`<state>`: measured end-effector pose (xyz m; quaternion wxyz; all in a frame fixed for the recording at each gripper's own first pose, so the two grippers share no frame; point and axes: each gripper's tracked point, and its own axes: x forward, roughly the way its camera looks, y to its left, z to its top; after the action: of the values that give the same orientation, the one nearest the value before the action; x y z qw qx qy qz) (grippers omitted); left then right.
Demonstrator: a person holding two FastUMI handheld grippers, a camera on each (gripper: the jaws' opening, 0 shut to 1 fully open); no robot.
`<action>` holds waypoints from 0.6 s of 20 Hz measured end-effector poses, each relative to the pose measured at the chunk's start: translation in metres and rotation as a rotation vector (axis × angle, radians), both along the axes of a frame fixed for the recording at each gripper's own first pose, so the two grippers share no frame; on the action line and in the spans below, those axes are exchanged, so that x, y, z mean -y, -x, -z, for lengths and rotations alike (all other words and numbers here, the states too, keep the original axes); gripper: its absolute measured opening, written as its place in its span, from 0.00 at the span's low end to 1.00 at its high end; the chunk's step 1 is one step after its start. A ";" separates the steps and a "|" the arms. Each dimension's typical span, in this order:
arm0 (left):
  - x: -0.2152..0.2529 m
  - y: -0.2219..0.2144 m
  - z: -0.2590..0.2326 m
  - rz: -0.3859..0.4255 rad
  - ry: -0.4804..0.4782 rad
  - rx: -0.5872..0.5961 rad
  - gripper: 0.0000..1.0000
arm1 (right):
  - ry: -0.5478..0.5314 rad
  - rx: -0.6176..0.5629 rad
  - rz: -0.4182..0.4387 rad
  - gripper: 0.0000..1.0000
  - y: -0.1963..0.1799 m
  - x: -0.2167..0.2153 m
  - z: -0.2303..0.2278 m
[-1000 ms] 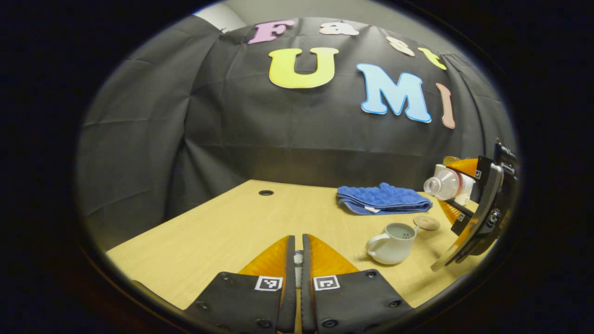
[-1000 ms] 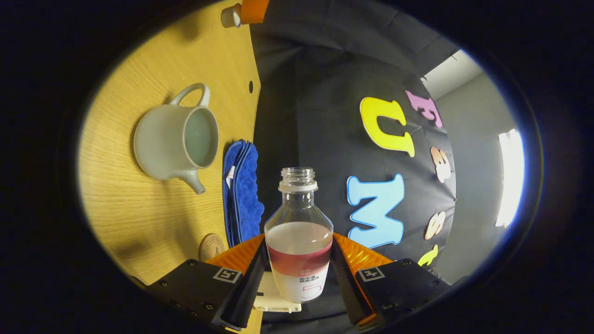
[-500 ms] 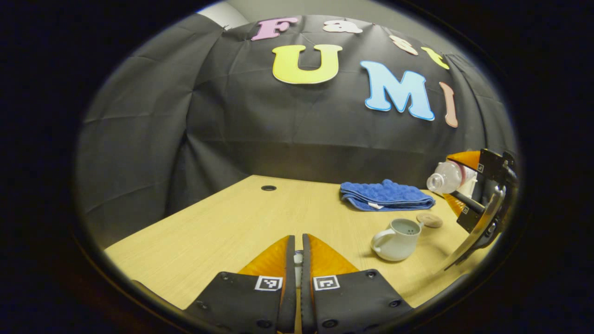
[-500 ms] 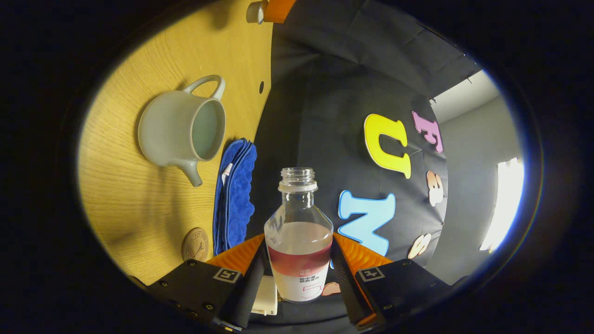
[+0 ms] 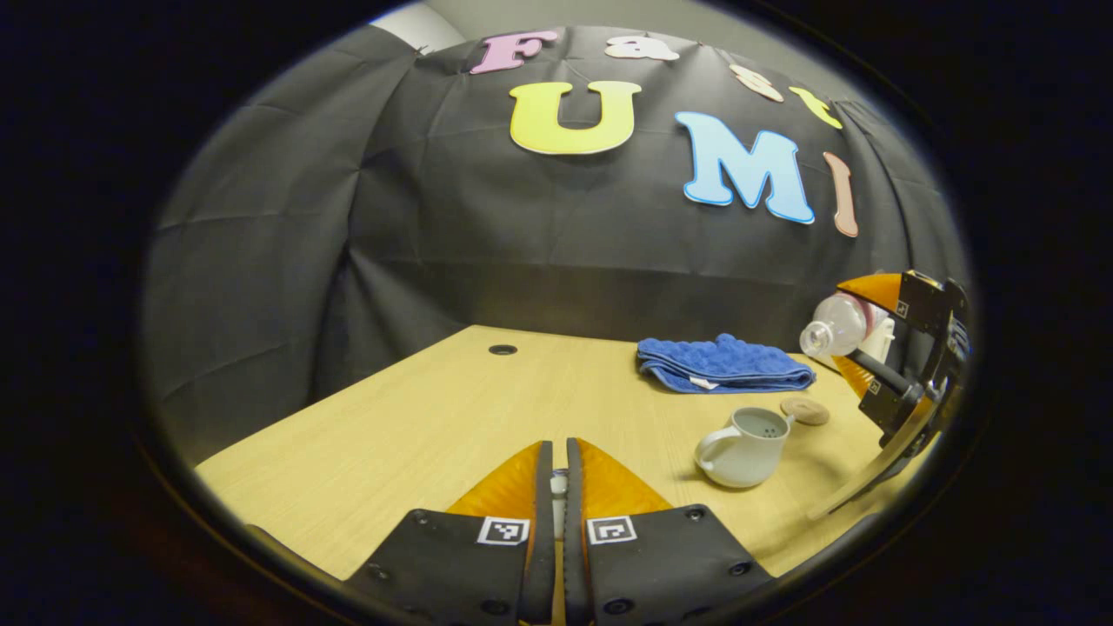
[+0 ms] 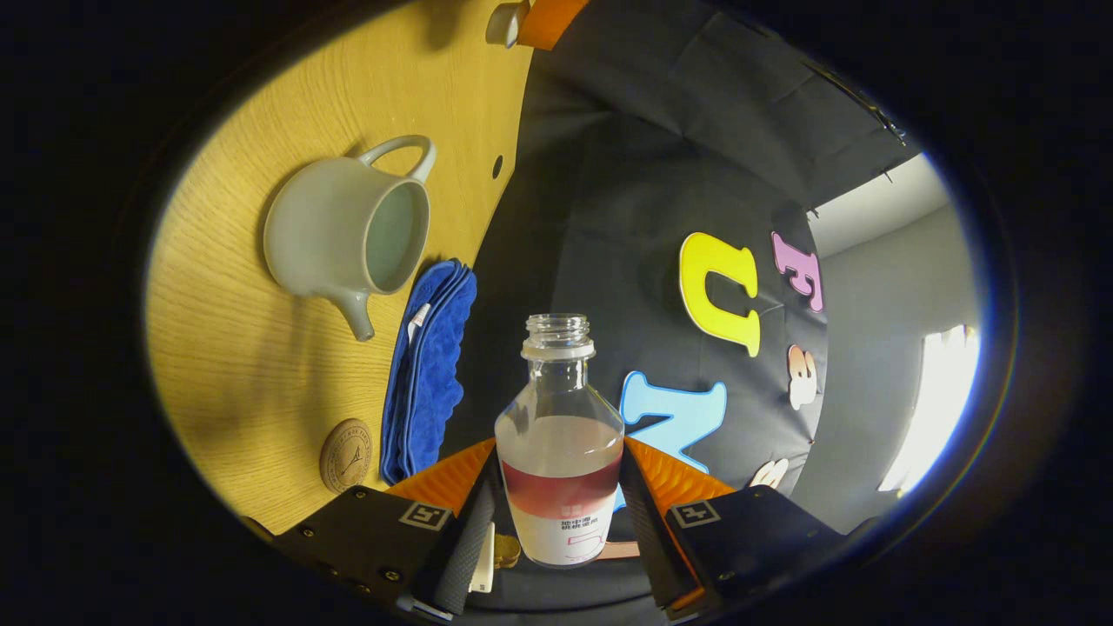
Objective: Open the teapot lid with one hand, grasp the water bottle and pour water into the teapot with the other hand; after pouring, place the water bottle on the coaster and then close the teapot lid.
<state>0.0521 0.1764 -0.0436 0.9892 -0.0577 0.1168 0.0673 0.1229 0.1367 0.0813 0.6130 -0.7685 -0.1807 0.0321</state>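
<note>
Since a second ago our right gripper [image 6: 556,487], clamped on the water bottle [image 6: 559,452], has drawn back from the open teapot [image 5: 744,445] mid-tabletop; left gripper [image 5: 554,487] pinches the lid; coaster [image 6: 346,455] placement and closing remain.

In the left gripper view, the right gripper [image 5: 848,335] with the water bottle [image 5: 833,324] has risen a little and moved back from the teapot [image 5: 743,447], toward the coaster [image 5: 804,410] near the tabletop's right edge.

Black screwed mounts, square coded tags, ribbed jaws
</note>
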 end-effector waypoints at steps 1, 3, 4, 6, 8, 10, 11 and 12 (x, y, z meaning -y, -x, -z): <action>-0.001 0.000 0.000 0.000 0.000 -0.001 0.11 | 0.009 0.008 -0.004 0.76 0.001 -0.002 -0.002; 0.000 -0.001 0.000 0.000 0.001 -0.002 0.12 | 0.028 0.021 -0.012 0.76 0.001 -0.005 -0.003; 0.000 0.001 0.000 0.000 0.001 -0.002 0.11 | 0.038 0.029 -0.017 0.76 0.002 -0.006 -0.004; 0.000 0.000 0.001 -0.002 0.001 -0.003 0.11 | 0.053 0.044 -0.022 0.73 0.002 -0.007 -0.007; 0.000 0.000 0.002 -0.001 0.002 -0.006 0.10 | 0.055 0.047 -0.021 0.76 0.005 -0.007 -0.008; 0.000 0.000 0.003 -0.001 0.005 -0.007 0.10 | 0.059 0.053 -0.021 0.76 0.003 -0.008 -0.008; 0.000 0.000 0.004 -0.001 0.006 -0.008 0.10 | 0.064 0.061 -0.021 0.76 0.002 -0.008 -0.010; 0.000 0.000 0.005 -0.002 0.008 -0.009 0.10 | 0.069 0.068 -0.021 0.76 0.003 -0.008 -0.011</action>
<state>0.0524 0.1768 -0.0484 0.9884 -0.0613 0.1213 0.0682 0.1202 0.1446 0.0926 0.5794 -0.7878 -0.2084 0.0185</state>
